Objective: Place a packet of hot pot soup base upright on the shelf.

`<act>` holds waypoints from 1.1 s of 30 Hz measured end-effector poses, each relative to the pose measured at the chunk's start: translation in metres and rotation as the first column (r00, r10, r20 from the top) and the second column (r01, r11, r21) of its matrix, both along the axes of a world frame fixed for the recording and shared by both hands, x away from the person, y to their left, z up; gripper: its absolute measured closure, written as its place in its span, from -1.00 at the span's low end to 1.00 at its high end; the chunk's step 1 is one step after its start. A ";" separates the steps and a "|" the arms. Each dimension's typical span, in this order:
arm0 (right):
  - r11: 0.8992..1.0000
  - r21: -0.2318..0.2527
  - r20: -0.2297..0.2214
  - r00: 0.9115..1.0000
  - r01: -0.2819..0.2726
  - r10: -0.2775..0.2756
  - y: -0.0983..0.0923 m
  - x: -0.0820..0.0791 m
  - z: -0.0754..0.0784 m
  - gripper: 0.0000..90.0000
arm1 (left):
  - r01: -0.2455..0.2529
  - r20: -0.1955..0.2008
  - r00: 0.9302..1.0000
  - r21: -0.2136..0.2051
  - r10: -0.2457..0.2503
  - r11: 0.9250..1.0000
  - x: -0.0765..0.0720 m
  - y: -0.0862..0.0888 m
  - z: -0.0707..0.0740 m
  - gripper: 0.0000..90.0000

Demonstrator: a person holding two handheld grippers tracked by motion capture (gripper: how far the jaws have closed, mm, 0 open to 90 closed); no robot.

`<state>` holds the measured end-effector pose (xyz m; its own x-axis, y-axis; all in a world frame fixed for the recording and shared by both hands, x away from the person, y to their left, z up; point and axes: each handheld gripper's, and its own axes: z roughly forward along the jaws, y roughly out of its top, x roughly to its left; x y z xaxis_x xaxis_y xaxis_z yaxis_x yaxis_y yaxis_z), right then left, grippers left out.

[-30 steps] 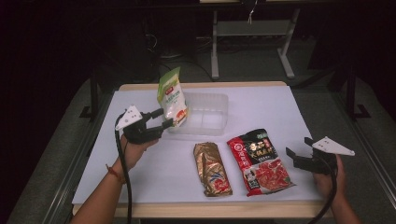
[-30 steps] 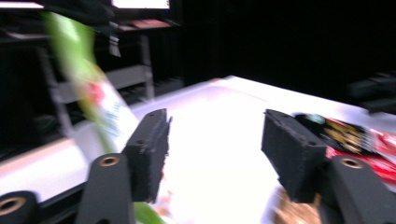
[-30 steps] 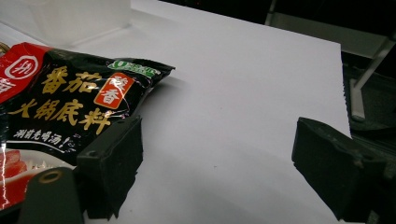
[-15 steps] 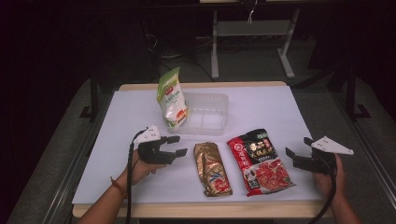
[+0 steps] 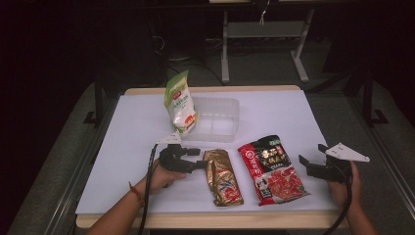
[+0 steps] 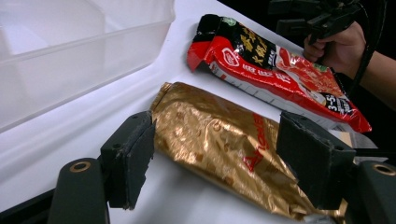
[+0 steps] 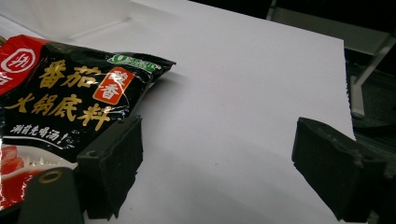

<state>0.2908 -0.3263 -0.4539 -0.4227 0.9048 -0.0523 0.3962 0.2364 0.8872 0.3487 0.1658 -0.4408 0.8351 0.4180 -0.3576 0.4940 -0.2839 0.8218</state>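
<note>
White desk (image 5: 137, 132): left claw (image 6: 219, 158) jaws have just been opening, now wide, gold pouch (image 6: 219, 140) between them, pads not pressing; right claw (image 7: 219, 172) wide open, empty, red packet (image 7: 51, 93) beside its left jaw

The gold foil pouch (image 5: 223, 176) lies flat on the white bench (image 5: 137, 132), lengthwise toward the near edge, crinkled and sealed, with red lettering on its face. It sits just left of the red-and-black pouch (image 5: 272, 168), in front of the clear tub (image 5: 218, 117).
</note>
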 end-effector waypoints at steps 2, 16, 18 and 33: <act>1.000 -0.004 0.007 1.000 -0.001 0.001 0.000 -0.001 0.000 -0.65 | -0.009 -0.024 1.000 0.005 0.009 1.000 0.004 -0.006 -0.003 -0.41; 1.000 0.001 0.027 1.000 -0.002 0.002 0.000 -0.003 0.000 -0.65 | -0.042 -0.105 0.993 0.142 0.057 0.989 0.029 -0.029 -0.016 -0.48; 1.000 0.005 0.029 1.000 -0.003 0.003 -0.001 -0.003 0.000 -0.65 | -0.030 -0.097 0.994 0.140 0.044 0.990 0.028 -0.032 -0.017 -0.51; 1.000 -0.013 0.023 1.000 -0.018 0.018 0.001 -0.004 0.000 -0.65 | 0.050 -0.020 0.999 0.150 -0.047 0.987 0.017 -0.038 -0.014 0.62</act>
